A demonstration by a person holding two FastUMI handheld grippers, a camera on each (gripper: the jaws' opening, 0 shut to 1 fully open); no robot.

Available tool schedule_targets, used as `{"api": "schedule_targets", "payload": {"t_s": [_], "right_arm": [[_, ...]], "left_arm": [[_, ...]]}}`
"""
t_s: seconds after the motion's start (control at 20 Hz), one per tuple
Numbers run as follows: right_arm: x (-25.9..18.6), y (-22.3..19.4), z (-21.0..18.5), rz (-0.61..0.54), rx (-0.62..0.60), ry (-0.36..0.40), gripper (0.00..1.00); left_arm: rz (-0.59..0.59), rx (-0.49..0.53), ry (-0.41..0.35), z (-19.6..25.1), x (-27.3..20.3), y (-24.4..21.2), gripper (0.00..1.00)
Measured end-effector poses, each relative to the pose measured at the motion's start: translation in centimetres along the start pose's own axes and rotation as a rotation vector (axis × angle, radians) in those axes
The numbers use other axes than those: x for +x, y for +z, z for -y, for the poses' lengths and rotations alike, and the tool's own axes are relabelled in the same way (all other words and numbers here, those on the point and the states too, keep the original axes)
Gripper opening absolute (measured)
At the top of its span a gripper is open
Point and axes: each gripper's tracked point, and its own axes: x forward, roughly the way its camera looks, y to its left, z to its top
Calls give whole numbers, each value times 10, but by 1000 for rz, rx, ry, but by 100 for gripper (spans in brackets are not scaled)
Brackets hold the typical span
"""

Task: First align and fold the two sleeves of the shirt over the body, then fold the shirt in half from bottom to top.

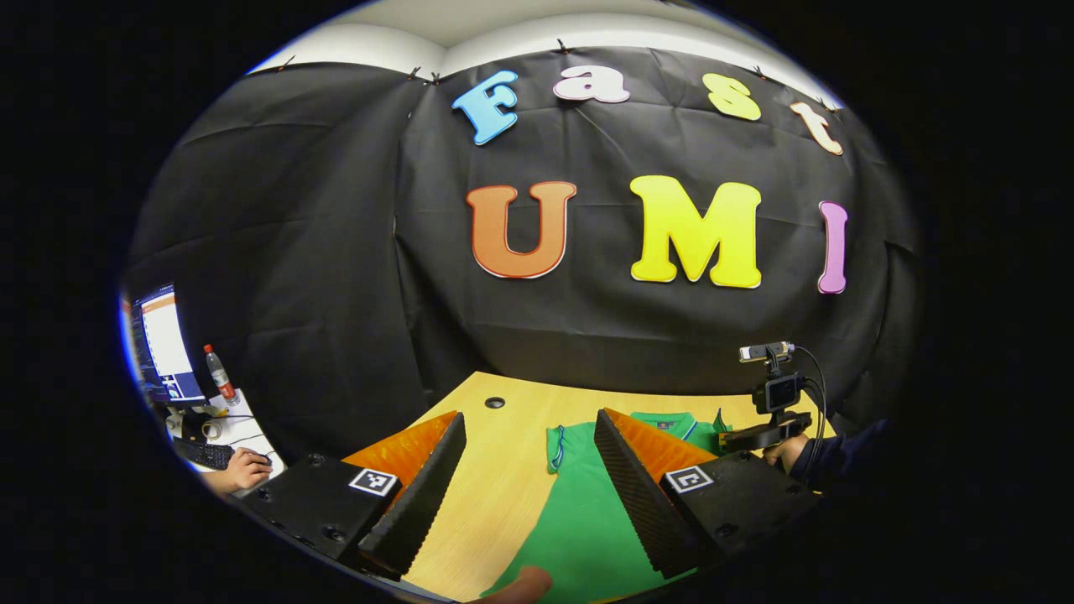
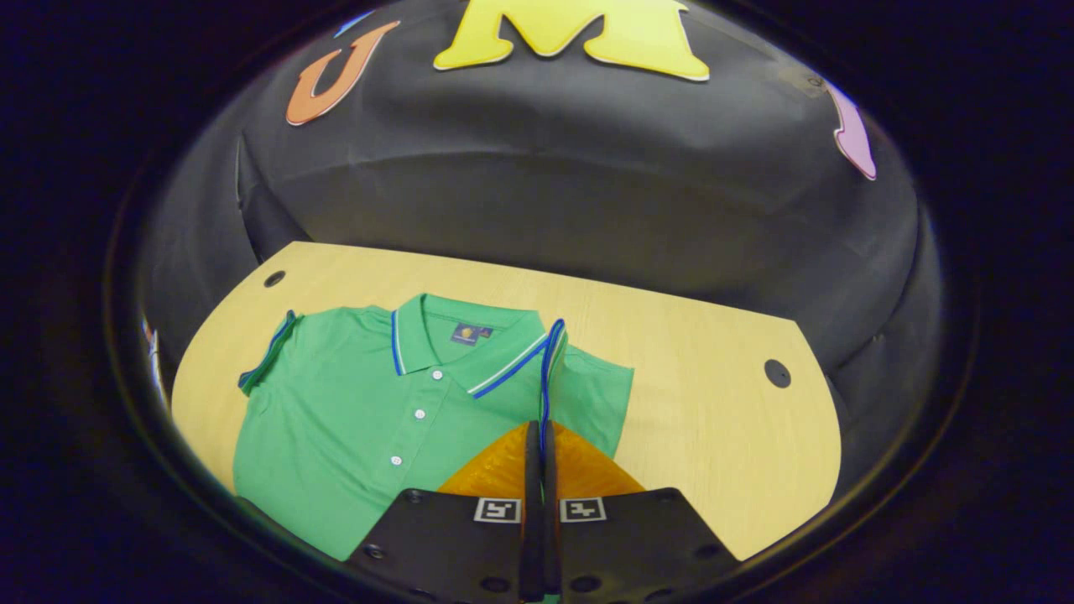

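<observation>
Right hand-held gripper (image 2: 537, 457) pinching sleeve (image 2: 547, 369) w/ it folded onto shirt (image 2: 369, 419) at 3 o'clock; left hand-held gripper (image 1: 529, 470) spread; 9 o'clock sleeve (image 2: 267, 352), bottom fold left.

Off to my left I see a lit monitor (image 1: 159, 344), with a clear bottle (image 1: 220, 375) with a red cap and label standing just beside it. Below them a dark keyboard (image 1: 203, 454) lies on a white desk (image 1: 252, 432). The pale wooden bench (image 2: 705, 377) has a round hole (image 2: 777, 373) near each far corner.
</observation>
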Motion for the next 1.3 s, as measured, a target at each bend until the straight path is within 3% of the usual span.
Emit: {"api": "schedule_targets", "payload": {"t_s": [0.2, 0.25, 0.3, 0.55, 0.65, 0.75, 0.9, 1.1, 1.3], "right_arm": [[8, -16, -22, -43, -17, 35, 0], [10, -19, -26, -53, -19, 40, 5], [14, -21, -29, -64, -18, 43, 0], [17, -28, -34, -91, 8, 38, 8], [14, -26, -38, -87, 21, 47, 21], [7, -22, -38, -77, 30, 43, 41], [-15, -13, -36, -60, 57, 44, 90], [-66, 0, -15, -3, 104, -2, 98], [-130, 2, 13, 52, 99, -49, 98]], "left_arm": [[-18, -5, 37, -16, -6, -10, 100], [-24, -6, 45, -20, -8, -11, 100], [-28, -6, 52, -25, -9, -14, 100], [-35, -6, 74, -39, -12, -17, 100], [-41, -8, 79, -45, -13, -18, 100], [-38, -6, 85, -53, -10, -20, 100], [-38, 11, 48, -53, 11, -25, 100], [-54, 8, -22, -44, 60, -34, 100], [-107, 4, -106, -15, 123, -57, 100]]}}
